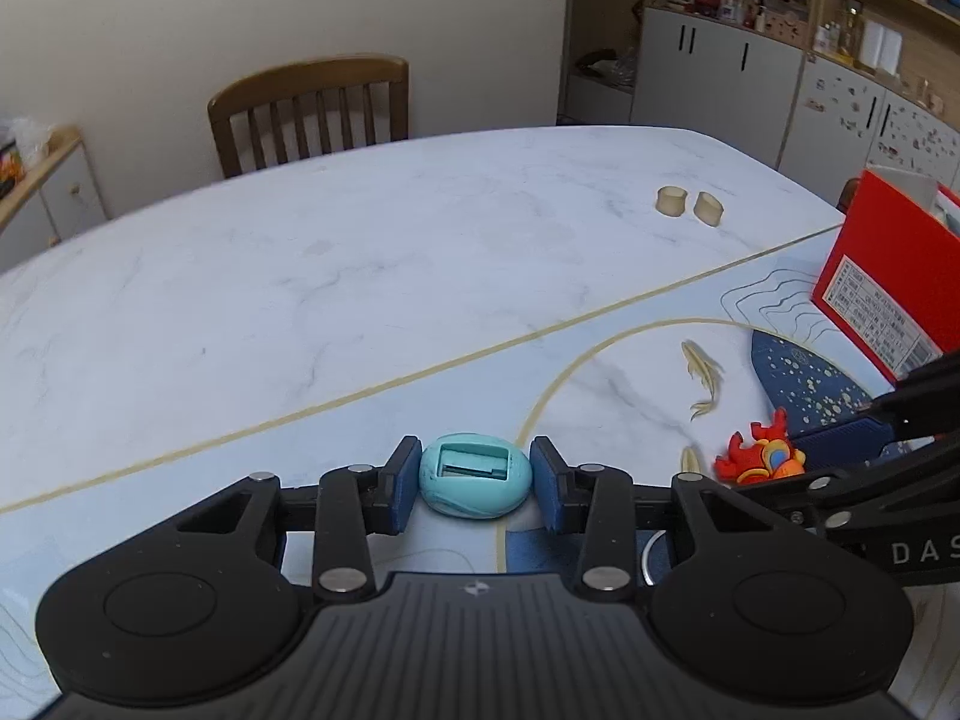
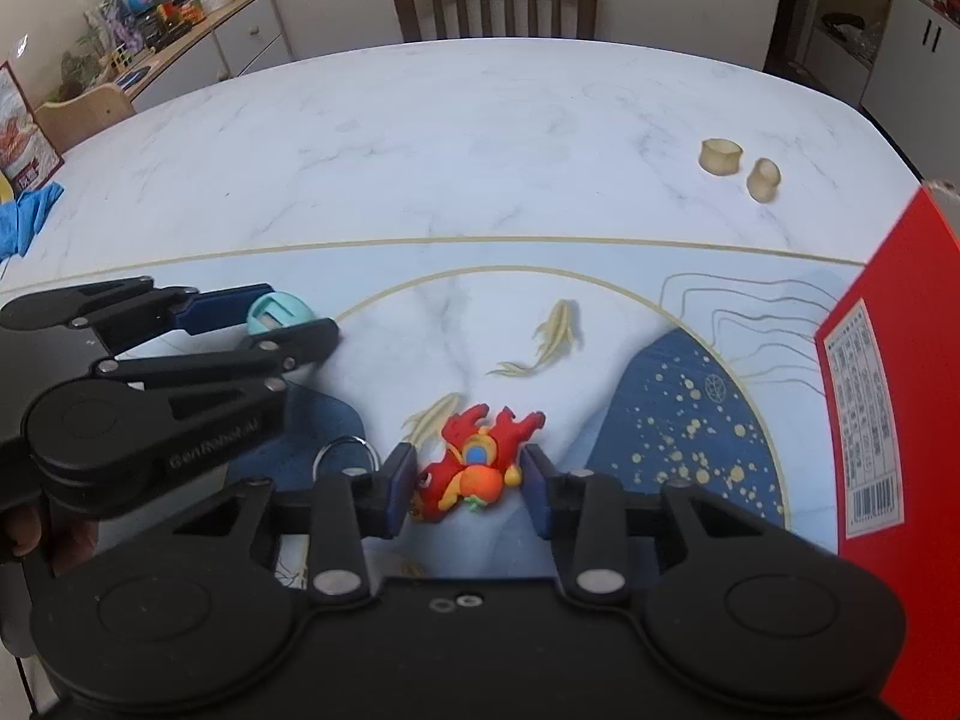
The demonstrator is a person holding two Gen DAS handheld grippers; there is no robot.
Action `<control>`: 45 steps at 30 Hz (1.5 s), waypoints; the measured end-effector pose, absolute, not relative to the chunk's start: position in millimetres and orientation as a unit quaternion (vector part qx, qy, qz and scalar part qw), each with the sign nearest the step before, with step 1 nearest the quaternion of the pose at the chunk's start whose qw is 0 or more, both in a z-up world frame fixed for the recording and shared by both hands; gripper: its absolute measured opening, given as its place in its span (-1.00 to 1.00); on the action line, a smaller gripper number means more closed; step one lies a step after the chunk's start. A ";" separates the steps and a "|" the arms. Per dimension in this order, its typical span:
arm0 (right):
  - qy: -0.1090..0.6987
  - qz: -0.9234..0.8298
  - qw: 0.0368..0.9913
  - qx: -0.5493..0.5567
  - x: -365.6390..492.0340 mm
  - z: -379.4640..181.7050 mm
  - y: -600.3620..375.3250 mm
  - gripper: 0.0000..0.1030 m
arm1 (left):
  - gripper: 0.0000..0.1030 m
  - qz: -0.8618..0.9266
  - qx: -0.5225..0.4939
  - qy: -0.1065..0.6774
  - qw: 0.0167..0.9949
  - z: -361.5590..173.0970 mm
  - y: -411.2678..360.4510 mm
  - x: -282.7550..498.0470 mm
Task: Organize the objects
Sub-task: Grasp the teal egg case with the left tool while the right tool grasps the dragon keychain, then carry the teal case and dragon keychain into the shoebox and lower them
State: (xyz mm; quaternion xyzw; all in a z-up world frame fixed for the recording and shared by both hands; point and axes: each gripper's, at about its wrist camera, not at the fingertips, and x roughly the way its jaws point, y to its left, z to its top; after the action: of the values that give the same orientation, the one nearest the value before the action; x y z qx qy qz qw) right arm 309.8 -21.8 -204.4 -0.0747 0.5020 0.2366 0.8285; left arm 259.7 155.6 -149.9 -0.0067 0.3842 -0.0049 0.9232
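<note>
Left hand-held gripper (image 1: 474, 480) sits low over the worktop (image 1: 336, 276), its blue pads bracketing a turquoise egg-shaped toy (image 1: 475, 476), the left pad against the shell, the right pad with a sliver of daylight beside it, so whether it is truly pinched cannot be told from here. The egg rests on the worktop just inside the curved gold line of the printed pattern, slot side up. Over to the right of the egg lies the red dragon figurine (image 2: 474, 465) (orange belly, a blue spot on it), flat on the worktop between the spread fingers of the right hand-held gripper (image 2: 468, 483), small gaps showing at both pads. From the right wrist view the egg (image 2: 279, 312) shows up to the left of the dragon, tucked between the other tool's fingers. Beyond the egg and further right, well apart from it, two small tan cylinders (image 1: 690, 205) stand side by side. A red box (image 2: 882, 420) stands at the worktop's right edge, near the dragon. A wooden chair (image 1: 312, 111) stands behind the far side, past the egg.
</note>
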 end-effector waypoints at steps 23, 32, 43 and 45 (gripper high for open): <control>0.461 0.247 0.852 -0.015 285.2 -127.8 -96.7 -0.34 | -0.25 -0.009 -0.029 0.382 0.924 -71.4 124.7 225.5; 0.435 0.262 0.862 -0.022 273.8 -84.4 -144.3 -0.34 | -0.25 -0.023 -0.042 0.384 0.922 -30.2 91.2 217.2; 0.406 0.280 0.869 -0.035 281.1 -51.9 -220.3 -0.34 | -0.25 -0.042 -0.049 0.385 0.921 4.7 14.6 226.6; 0.402 0.279 0.871 -0.033 286.2 -49.7 -236.6 -0.34 | -0.25 -0.047 -0.049 0.385 0.921 8.7 -2.1 231.1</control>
State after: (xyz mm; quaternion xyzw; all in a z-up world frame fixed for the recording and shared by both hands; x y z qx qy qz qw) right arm 286.2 -236.6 -49.7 -0.0334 0.4020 0.2794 0.8713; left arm 231.1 -2.1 8.7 -0.0491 0.3848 -0.0471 0.9205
